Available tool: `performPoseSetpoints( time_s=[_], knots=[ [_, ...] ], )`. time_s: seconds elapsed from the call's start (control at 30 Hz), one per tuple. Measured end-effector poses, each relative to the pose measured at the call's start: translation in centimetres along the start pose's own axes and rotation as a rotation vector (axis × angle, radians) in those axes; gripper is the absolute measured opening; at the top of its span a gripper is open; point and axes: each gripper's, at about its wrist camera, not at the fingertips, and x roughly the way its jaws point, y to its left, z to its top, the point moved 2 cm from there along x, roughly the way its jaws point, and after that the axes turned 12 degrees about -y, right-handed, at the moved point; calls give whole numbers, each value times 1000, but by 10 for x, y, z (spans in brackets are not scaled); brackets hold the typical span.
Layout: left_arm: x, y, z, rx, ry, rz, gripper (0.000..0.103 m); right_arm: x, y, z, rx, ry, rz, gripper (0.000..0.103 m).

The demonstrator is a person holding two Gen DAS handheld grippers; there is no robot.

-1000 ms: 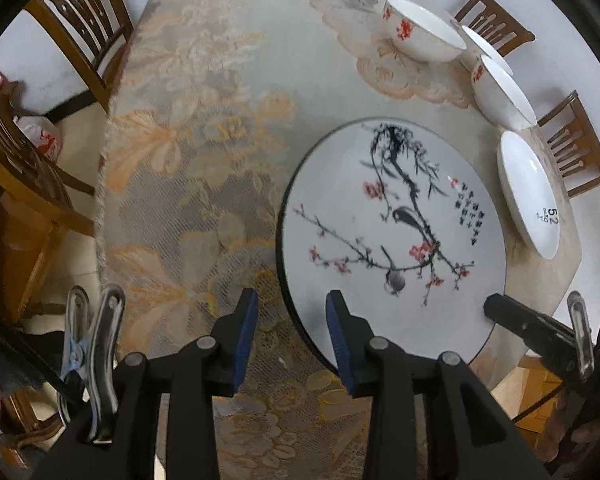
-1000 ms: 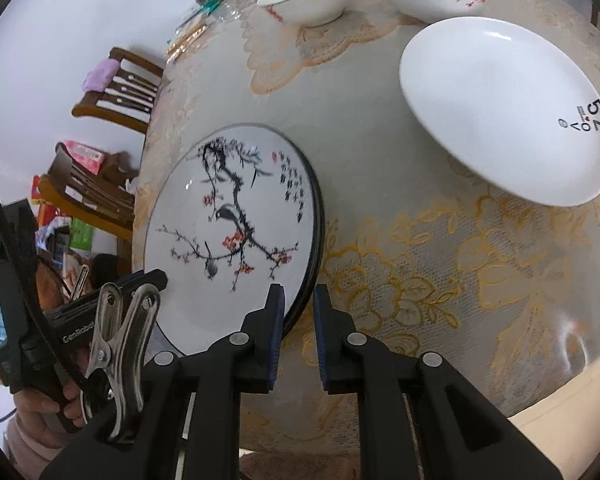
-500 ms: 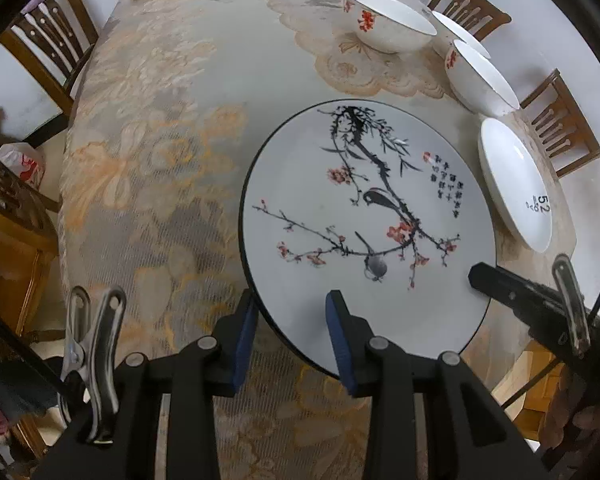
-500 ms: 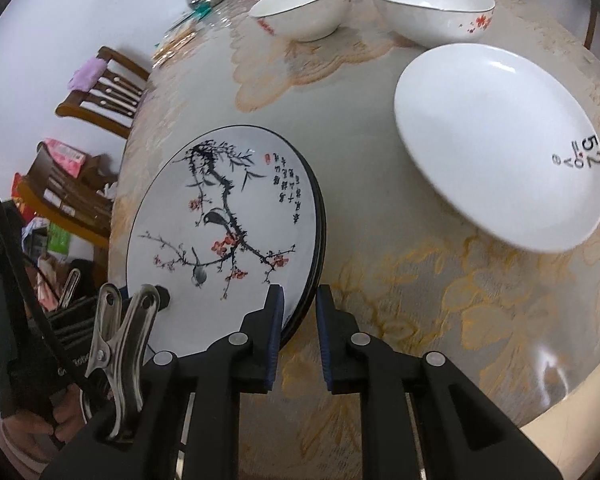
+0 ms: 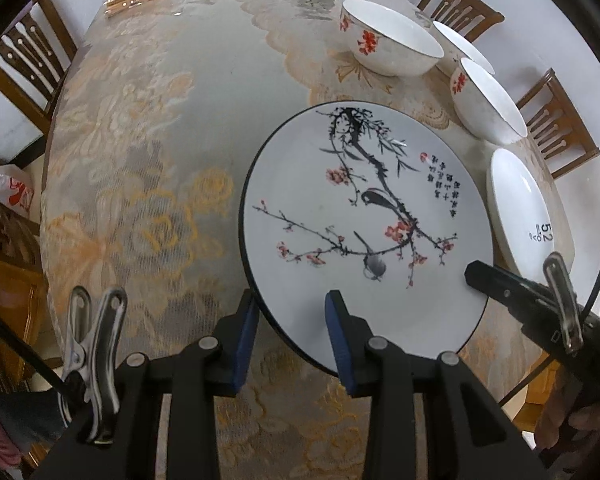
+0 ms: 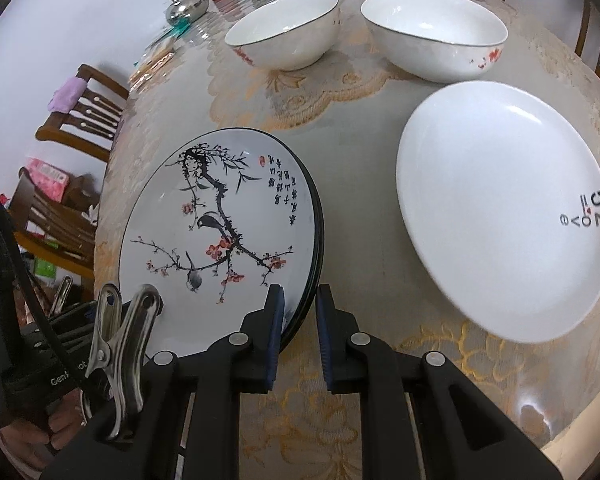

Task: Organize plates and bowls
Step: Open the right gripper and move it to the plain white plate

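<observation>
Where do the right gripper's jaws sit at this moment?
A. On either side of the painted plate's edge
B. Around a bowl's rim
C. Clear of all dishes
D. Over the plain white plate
A: the right gripper has one jaw on each side of the painted plate's near edge.

Third bowl (image 5: pixel 462 50) mostly hidden behind nearer two (far items cut off by frame top).

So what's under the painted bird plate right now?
In the right wrist view, dark rims of more plates stack beneath the painted bird plate, and the tablecloth lies below. Their faces and exact count are covered.
</observation>
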Motion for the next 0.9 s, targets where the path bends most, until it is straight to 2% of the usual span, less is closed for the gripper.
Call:
performPoseSetpoints(
  time_s=[0.2, 0.4, 0.57, 0.73, 0.9],
  knots=[
    [1, 5, 2, -9, -2, -14, 36, 4, -6, 3, 47, 26, 26, 18],
    [-5, 5, -3, -10, -7, 37, 36, -11, -15, 3, 49, 29, 72, 23],
    [-25, 3, -7, -73, -41, 88, 36, -33, -29, 7, 5, 12, 133, 23],
    [-47, -19, -16, -157, -74, 130, 36, -55, -55, 15, -42, 22, 199, 23],
    [-54, -59, -23, -208, -94, 158, 36, -68, -95, 25, -97, 46, 232, 24]
  ],
)
